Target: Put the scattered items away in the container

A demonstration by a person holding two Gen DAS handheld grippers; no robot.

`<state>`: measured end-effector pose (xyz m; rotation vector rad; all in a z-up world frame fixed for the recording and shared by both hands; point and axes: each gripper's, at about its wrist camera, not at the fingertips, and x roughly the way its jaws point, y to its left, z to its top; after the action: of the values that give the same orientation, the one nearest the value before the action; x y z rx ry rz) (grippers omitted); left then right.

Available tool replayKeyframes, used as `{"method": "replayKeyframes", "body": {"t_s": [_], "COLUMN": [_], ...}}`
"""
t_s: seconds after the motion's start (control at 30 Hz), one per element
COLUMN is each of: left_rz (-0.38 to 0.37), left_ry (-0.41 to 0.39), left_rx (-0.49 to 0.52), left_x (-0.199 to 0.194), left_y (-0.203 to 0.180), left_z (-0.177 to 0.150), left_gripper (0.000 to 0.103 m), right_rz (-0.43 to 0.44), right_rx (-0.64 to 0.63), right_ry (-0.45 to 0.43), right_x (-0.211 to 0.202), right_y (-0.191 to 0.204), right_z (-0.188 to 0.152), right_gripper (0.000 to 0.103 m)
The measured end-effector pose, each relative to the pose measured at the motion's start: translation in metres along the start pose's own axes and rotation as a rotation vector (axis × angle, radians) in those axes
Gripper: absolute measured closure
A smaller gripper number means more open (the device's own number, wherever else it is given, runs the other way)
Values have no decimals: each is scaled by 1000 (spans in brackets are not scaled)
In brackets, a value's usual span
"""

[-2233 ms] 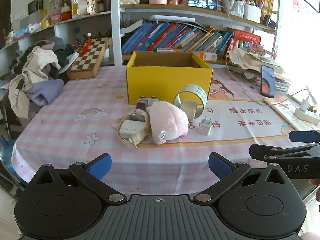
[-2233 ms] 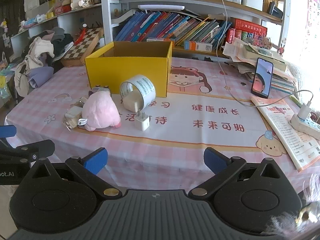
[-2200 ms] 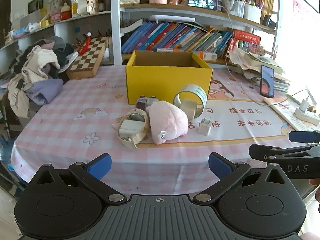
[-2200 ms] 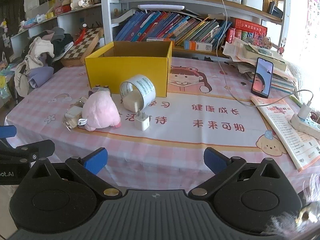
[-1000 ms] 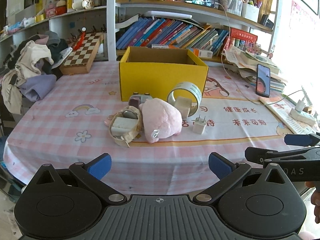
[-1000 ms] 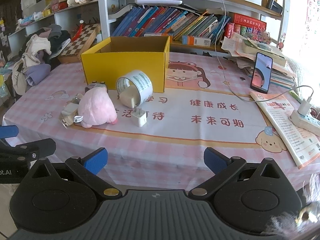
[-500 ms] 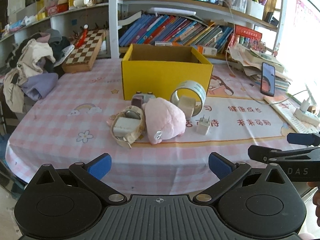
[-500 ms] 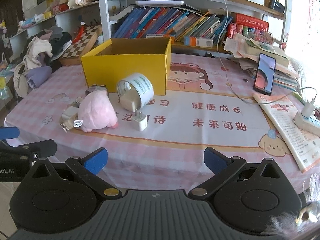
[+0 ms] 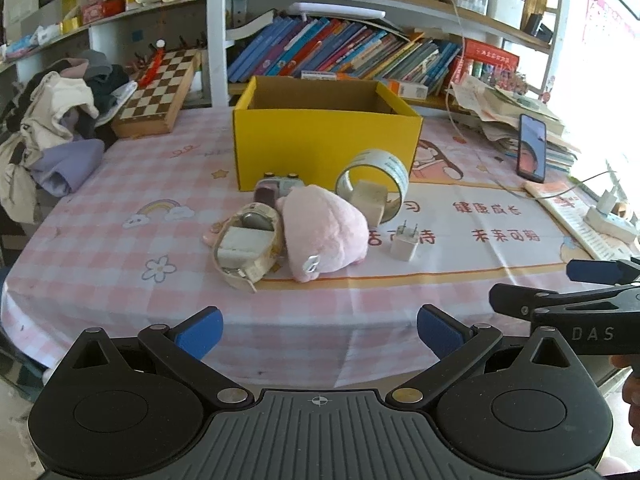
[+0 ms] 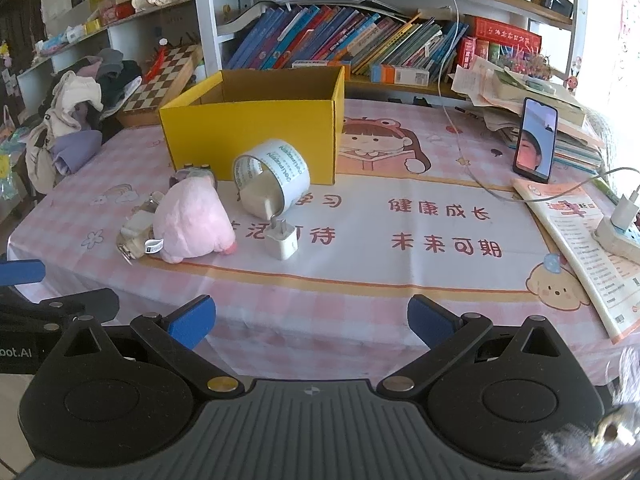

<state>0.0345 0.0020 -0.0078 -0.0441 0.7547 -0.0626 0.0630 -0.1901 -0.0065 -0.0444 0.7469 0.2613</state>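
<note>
Scattered items, among them a pink plush toy [image 9: 324,232] and a white charger plug [image 10: 282,242], are clustered just before the yellow box [image 9: 326,148] on the tabletop [image 9: 120,248]. Both left tongs [image 9: 320,330] and right tongs [image 10: 311,318] are held spread, empty, well short; one piece should be pinched squarely.

Ahead of the fingers, the yellow box [image 9: 326,148] shows only its upper inner walls; its floor is hidden by the near wall. The pink plush [image 10: 192,220] covers part of the small grey device [image 9: 276,190] behind it. A white block [image 9: 370,202] sits partly inside the tape roll [image 9: 374,186], its far end unseen. The right gripper [image 9: 600,286] is cut off by the picture's edge.
</note>
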Motion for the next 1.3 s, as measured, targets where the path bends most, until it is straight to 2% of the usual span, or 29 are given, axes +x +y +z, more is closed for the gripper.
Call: {"method": "replayKeyframes", "body": {"t_s": [0.5,0.97,1.3], "left_rz": [-34,12,-9], "left_ry": [-23,-5,-24], "left_rx": [8,-10,22], "left_x": [3,8,-1], "left_y": [-4,-3,-9], "left_z": [4,8,10], "left_gripper": [0,0,0], "right_rz": [10,5,48], "right_rx": [5,-29,-36], "right_ry": [-4,1,-9], "right_x": [1,10,9], "right_y": [-2,-2,-2], "right_z": [4,8,11], "right_gripper": [0,0,0]}}
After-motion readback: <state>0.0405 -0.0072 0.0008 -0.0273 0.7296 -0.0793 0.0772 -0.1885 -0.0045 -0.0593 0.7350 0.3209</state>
